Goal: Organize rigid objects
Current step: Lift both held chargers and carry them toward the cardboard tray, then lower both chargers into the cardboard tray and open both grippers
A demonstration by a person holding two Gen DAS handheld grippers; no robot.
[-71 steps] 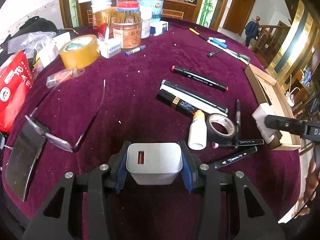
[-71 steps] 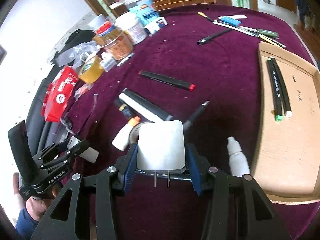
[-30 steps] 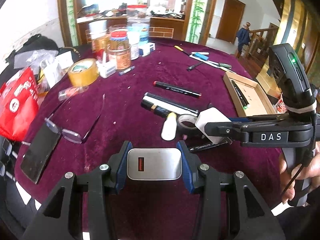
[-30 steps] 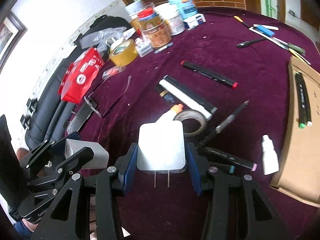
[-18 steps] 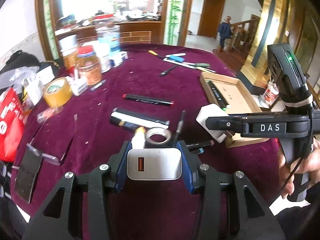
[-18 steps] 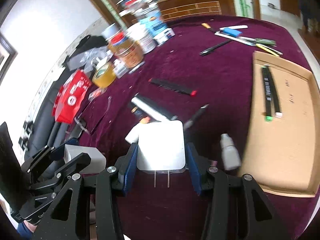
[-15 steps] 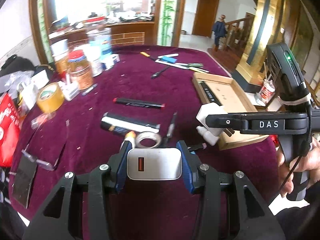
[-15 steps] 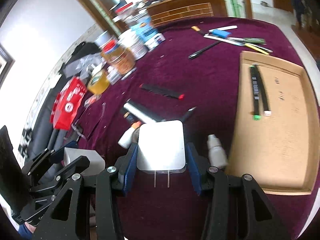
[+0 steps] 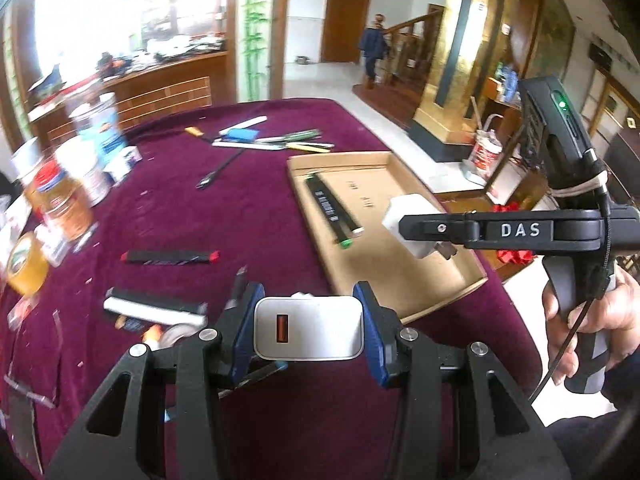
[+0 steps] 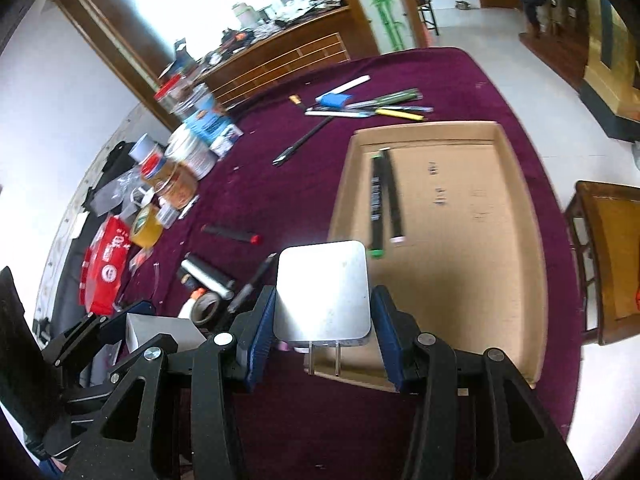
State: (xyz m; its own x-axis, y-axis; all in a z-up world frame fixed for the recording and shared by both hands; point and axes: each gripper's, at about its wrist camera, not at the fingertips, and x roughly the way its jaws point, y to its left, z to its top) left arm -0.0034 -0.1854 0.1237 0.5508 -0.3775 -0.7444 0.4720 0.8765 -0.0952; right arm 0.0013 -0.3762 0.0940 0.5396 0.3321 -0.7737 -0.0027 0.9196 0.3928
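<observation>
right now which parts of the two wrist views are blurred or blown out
Left wrist view: the jars at the left edge smear with motion, the window behind is washed out, the held charger stays sharp. Right wrist view: the markers in the cardboard tray are soft, and glare whitens the charger.

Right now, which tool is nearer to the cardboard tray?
Right. The right tool is over the cardboard tray; the left tool is beside its near edge, above the cloth.
</observation>
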